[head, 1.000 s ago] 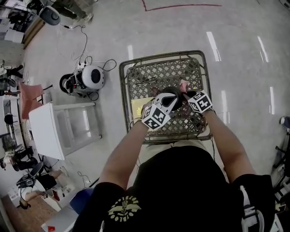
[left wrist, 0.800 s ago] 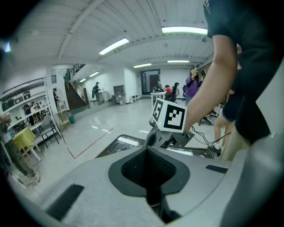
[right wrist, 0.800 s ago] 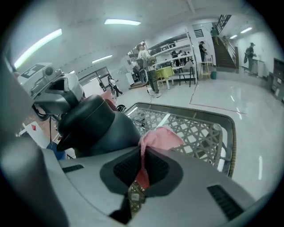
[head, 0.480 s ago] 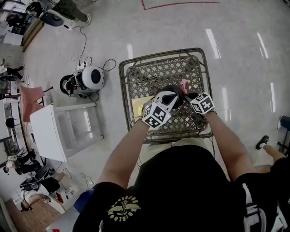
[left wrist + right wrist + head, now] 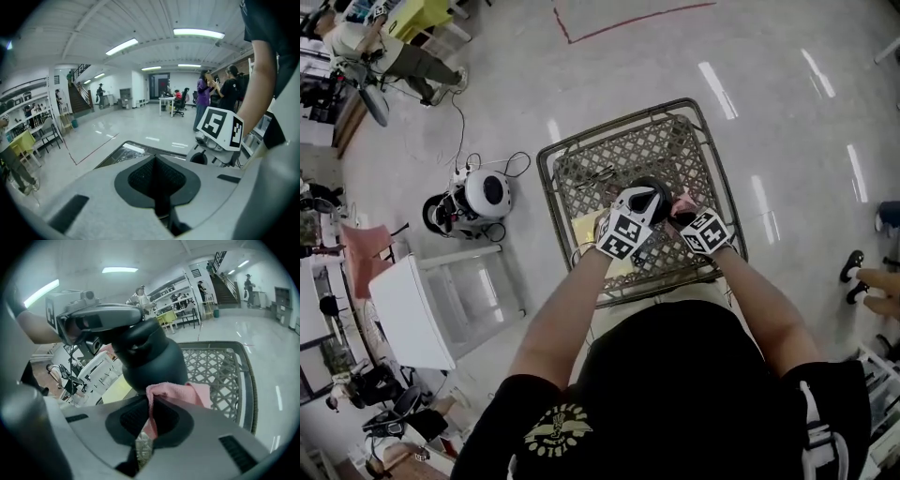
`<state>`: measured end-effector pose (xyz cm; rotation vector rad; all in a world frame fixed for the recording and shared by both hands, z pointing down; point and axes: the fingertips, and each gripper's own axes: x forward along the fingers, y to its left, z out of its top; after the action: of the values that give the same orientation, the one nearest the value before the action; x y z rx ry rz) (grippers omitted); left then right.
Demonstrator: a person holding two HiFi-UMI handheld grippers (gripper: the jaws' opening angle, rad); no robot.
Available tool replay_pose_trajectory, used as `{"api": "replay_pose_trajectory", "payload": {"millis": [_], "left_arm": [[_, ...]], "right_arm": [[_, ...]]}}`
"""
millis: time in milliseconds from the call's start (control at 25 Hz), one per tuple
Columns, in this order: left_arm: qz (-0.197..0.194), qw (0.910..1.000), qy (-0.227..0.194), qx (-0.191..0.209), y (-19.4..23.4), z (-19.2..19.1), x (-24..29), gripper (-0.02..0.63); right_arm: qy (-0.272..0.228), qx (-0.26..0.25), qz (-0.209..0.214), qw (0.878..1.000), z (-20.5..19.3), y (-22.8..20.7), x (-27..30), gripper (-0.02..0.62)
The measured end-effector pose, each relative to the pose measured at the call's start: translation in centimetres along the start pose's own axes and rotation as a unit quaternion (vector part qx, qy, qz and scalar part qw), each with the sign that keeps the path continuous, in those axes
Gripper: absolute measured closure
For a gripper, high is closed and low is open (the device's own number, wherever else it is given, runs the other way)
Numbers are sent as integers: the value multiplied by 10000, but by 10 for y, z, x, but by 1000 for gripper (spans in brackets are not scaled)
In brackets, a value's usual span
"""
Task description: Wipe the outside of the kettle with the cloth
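**Head view: black kettle on a lattice bench, pink cloth at its side**

The bench top is an open diamond weave inside a raised rim. A pale yellow sheet lies on its near left part. The kettle stands toward the near middle of the weave.

The right tool is clamped on the cloth, and the cloth's folded edge is pushed against the kettle's lower wall. The left tool has its jaws closed pad to pad, with nothing showing at the tips. In the right gripper view it lies across the kettle's top.

Around the bench spreads a glossy pale floor with streaks of lamp glare and a red tape line. To the left on that floor sit a round white appliance with cables and a white cabinet.

Both gripper views open onto a big hall. It has strip lights on a white ceiling, a staircase and shelving. Several people stand far off.
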<state>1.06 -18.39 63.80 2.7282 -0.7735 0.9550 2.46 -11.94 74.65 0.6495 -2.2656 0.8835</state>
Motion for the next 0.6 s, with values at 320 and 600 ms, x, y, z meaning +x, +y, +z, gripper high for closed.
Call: {"api": "replay_pose_trajectory", "payload": {"millis": [320,600], "left_arm": [[-50,10000,-13,-7,-4,4,2,597],[284,9960,-713,-468,5,23,-25,597]], "right_arm": [[-336,-247,145,9990,10,58,-3,575],[-531,-310,-8,9981,14,82,-32,575]]}}
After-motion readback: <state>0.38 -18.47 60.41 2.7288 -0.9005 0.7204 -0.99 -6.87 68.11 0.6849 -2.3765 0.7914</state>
